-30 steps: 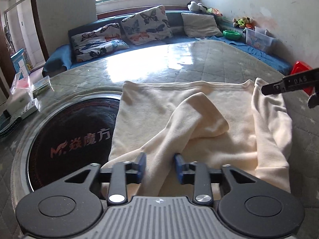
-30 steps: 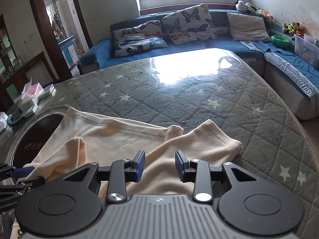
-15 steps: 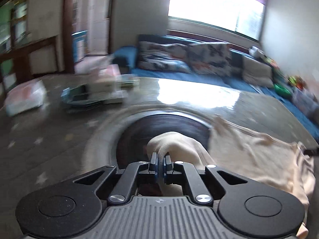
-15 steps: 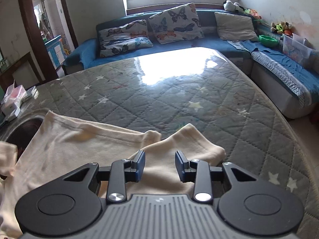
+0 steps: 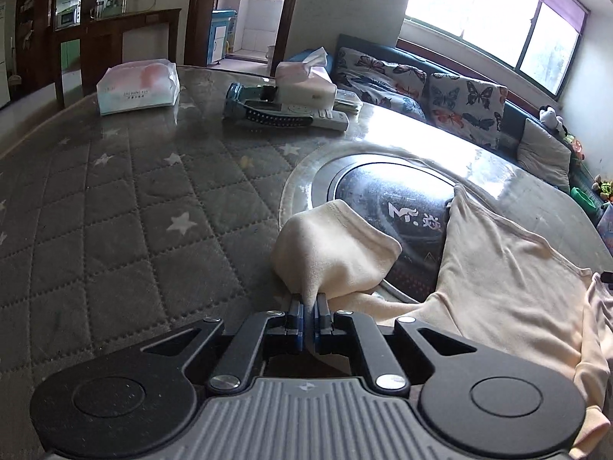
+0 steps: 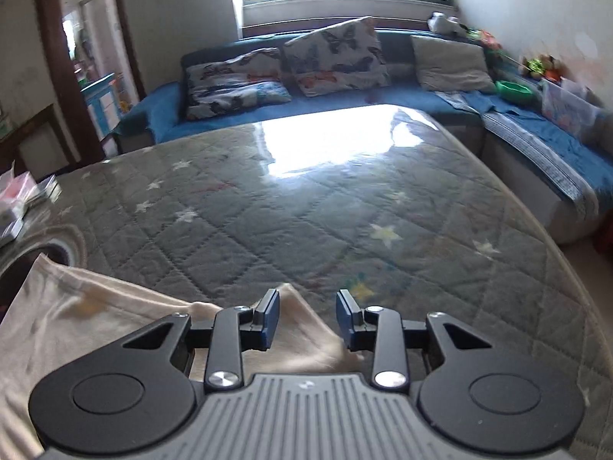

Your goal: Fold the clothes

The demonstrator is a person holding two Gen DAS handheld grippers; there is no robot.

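Two grippers work one cream shirt (image 5: 509,291) spread on the quilted table (image 5: 145,230). The left gripper (image 5: 309,312) is pinched tight on a sleeve (image 5: 333,245), which bunches just beyond its tips at the near edge of the round black hob (image 5: 387,199). The right gripper (image 6: 308,316) stands spread over the shirt's far right corner (image 6: 295,306), gripping nothing.
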